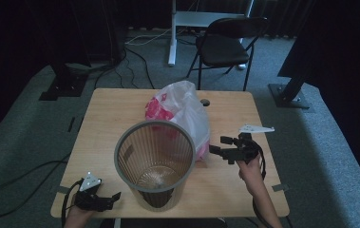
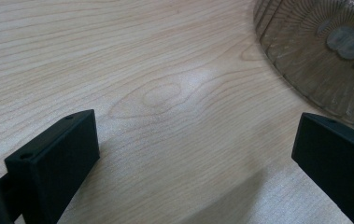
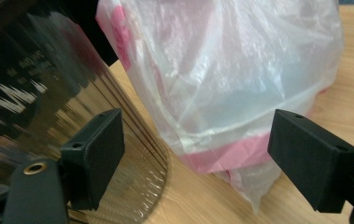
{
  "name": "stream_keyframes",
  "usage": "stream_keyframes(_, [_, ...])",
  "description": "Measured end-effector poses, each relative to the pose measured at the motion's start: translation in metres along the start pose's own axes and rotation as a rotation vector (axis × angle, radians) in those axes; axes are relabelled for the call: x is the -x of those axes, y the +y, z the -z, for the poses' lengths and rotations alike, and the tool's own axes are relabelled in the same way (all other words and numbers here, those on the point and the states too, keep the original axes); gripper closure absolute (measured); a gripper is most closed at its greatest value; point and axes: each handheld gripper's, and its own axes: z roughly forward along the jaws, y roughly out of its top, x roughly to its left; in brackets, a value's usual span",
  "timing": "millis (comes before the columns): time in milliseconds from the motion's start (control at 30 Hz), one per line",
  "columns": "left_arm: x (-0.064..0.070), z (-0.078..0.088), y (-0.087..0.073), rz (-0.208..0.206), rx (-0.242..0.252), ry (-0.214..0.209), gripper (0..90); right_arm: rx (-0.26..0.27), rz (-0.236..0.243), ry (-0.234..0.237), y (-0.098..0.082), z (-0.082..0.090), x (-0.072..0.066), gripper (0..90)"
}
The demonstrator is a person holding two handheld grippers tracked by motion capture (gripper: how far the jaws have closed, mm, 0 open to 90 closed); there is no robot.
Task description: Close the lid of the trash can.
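Translucent ribbed waste bin [image 1: 155, 161] stood upright mid-worktop [image 1: 111, 114], mouth upward, nothing seen inside, white-and-pink plastic bag [image 1: 187, 114] slumped touching behind it, left gripper [image 1: 102, 199] and right gripper [image 1: 218, 147] fingers spread wide, nothing gripped.

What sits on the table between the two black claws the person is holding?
The ribbed bin stands between the left gripper and the right gripper, clearest in the high view. The plastic bag sits just behind it, nearer the right one.
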Motion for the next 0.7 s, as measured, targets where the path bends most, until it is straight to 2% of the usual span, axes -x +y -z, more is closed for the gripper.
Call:
stream_keyframes(233, [0.0, 0.0, 0.0, 0.0, 0.0, 0.0, 0.9, -0.004, -0.012, -0.034, -0.017, -0.002, 0.007, 18.0])
stream_keyframes(467, [0.0, 0.0, 0.0, 0.0, -0.001, 0.0, 0.9, -0.008, -0.026, -0.039, -0.032, -0.002, 0.013, 18.0])
stream_keyframes(600, [0.0, 0.0, 0.0, -0.001, -0.003, 0.002, 0.9, 0.019, -0.068, -0.035, -0.044, 0.001, 0.02, 18.0])
stream_keyframes(700, [0.0, 0.0, 0.0, -0.001, -0.003, 0.001, 0.9, 0.021, -0.076, -0.053, -0.051, 0.002, 0.023, 17.9])
